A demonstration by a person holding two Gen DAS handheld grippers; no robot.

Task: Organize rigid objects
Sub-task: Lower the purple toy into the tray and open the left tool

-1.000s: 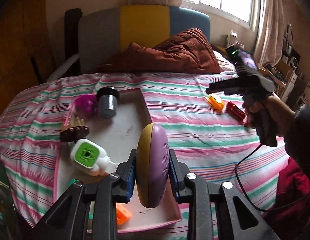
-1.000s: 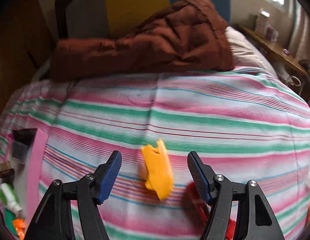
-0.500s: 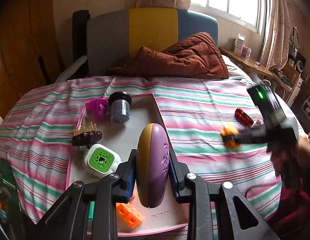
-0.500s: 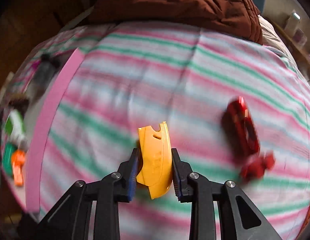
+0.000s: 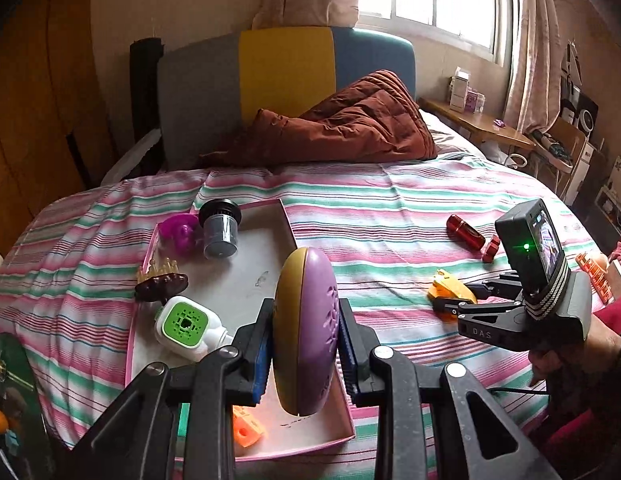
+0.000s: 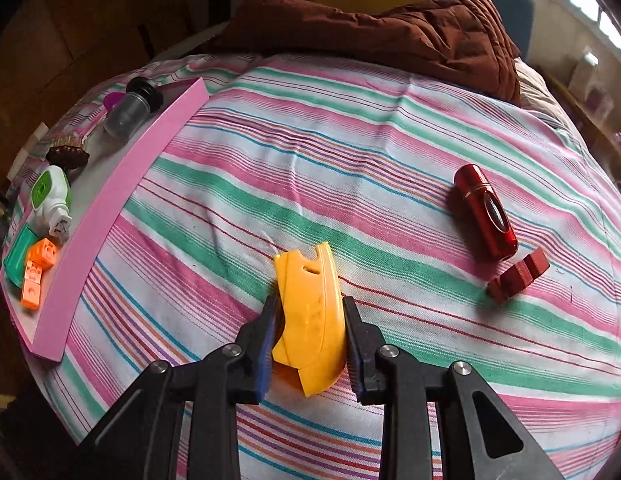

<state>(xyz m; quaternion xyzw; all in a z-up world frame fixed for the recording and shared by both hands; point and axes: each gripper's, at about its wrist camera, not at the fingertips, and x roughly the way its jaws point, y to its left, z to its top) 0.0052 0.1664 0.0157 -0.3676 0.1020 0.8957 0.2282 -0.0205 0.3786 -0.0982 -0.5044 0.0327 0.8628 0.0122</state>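
While the left gripper pinches an oval purple-and-olive plastic case above the pink-rimmed shallow tray, the right gripper has just closed on a curved yellow plastic shell, low over the striped bedsheet. Risk: that smooth, tapered shell could slip from the pads in carrying

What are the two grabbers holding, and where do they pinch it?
The left gripper pinches the purple and gold oval case across its flat faces. The right gripper pinches the yellow plastic piece by its sides.
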